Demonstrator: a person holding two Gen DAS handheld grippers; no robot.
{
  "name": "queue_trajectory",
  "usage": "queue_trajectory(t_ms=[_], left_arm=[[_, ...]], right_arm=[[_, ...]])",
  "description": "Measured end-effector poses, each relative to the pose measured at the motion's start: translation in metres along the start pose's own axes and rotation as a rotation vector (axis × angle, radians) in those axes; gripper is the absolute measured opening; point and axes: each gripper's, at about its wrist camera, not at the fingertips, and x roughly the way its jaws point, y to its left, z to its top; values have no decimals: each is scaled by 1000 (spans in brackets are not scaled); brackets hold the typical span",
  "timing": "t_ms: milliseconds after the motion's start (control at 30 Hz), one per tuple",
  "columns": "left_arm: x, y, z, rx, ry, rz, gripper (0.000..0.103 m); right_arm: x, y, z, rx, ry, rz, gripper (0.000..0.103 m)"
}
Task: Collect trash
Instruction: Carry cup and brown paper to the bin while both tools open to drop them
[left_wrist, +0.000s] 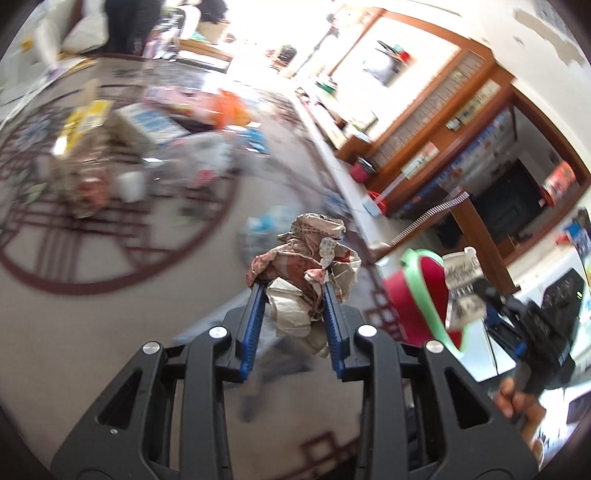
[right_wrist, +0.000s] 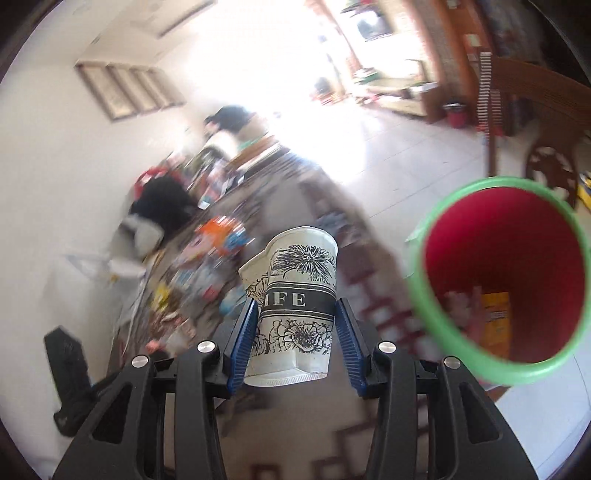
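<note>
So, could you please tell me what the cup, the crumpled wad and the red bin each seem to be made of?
The cup: matte printed paper, judging by its dented, creased wall. The crumpled wad: thin printed paper, perhaps a food wrapper, with sharp folds that hold their shape. The red bin: probably moulded plastic, smooth with a slight sheen and a green rim.

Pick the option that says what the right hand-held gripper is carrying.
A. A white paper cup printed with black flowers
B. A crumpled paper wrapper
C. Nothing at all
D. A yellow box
A: in the right wrist view the right hand-held gripper has its blue fingers clamped on the sides of a white paper cup with black flower prints, beside the red bin with a green rim.
</note>
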Motion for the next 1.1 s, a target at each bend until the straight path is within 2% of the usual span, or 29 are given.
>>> queue_trajectory(t_ms=[133,267,367,400,667,833,900,967,1033,1100], left_arm=[[22,-52,2,60,38,-77,30],[45,-104,3,143,67,-139,30],[62,-138,4,206,84,-176,30],[67,-150,4,223,91,-192,30],[111,-211,4,278,184,-282,30],[129,-243,-6,349,231,-279,30],[133,-253,-10,379,233,-275,34],[132,-256,-9,387,219,-271,54],[127,-251,-7,377,194,-278,60],[122,-245,-6,380,182,-264,63]], right_arm=[[-19,-60,13,148,-60,-77,42],[-27,-97,15,234,-80,-137,45],[-35,-118,12,311,-102,-132,68],[-40,-123,10,331,-125,-127,69],[-87,-163,-6,440,-267,-196,72],[-103,-166,-7,444,-310,-211,72],[-104,-160,-5,424,-315,-218,73],[-104,-154,-4,408,-318,-219,73],[-103,-150,-2,399,-322,-217,73],[-101,-148,-2,392,-322,-215,74]])
